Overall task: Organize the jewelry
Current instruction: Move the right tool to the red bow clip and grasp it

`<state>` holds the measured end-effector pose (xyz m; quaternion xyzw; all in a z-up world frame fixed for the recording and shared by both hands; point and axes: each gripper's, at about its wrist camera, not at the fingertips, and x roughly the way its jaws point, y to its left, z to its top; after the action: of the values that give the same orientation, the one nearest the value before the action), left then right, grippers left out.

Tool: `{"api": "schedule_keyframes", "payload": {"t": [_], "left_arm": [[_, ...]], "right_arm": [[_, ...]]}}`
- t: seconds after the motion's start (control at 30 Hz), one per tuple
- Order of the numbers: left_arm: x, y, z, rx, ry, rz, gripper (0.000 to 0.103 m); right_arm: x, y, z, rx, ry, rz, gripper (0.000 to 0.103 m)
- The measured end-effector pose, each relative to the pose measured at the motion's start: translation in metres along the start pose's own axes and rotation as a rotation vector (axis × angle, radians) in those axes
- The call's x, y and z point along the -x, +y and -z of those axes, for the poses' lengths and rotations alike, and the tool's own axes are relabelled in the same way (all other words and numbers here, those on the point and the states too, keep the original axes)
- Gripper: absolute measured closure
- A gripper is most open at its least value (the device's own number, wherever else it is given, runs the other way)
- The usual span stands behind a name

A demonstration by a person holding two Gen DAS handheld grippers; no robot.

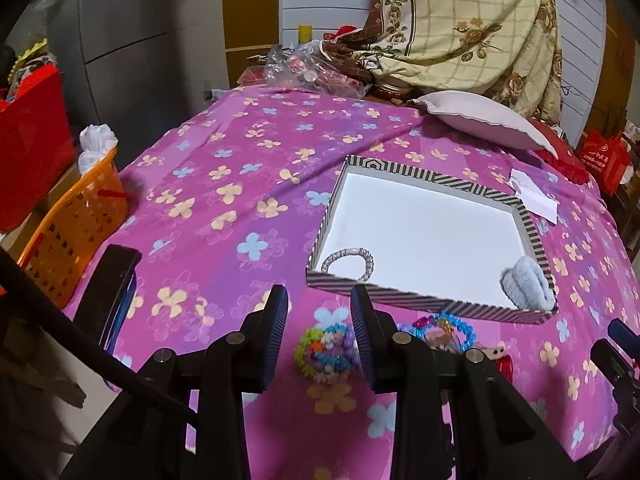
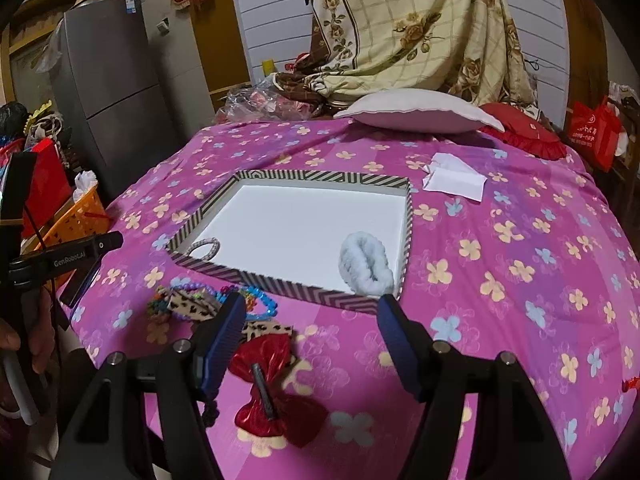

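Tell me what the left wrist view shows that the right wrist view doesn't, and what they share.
Only the left wrist view: the left hand-held gripper, open over a pastel bead bracelet.

Only the right wrist view: the right hand-held gripper, open, with a red bow clip and a leopard-print bow on the bedspread.

Both: the striped box, holding a beaded hair tie and a fluffy blue scrunchie, plus the blue bead bracelet outside it.

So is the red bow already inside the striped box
No, the red bow lies on the purple bedspread in front of the striped box, which holds only a fluffy scrunchie and a beaded bracelet.
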<state>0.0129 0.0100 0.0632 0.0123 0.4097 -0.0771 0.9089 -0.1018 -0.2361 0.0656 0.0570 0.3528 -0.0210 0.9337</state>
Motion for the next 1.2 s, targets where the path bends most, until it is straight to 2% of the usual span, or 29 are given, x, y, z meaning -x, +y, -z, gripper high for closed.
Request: {"api": "schedule_keyframes", "payload": {"t": [0.57,0.9,1.2], "left_arm": [[0.022,0.016,0.028,0.021,-0.001,0.001,0.069],[0.008,0.04,0.042,0.105,0.088,0.065,0.069],[-0.005,0.037,0.051,0.12,0.123,0.073,0.069]], "right_arm": [[0.014,0.012,0.025,0.024,0.029,-0.021,0.028],[-0.001,0.012,0.048,0.038,0.103,-0.042,0.027],[-0.027,0.015,0.063,0.047,0.169,-0.072,0.027]]}}
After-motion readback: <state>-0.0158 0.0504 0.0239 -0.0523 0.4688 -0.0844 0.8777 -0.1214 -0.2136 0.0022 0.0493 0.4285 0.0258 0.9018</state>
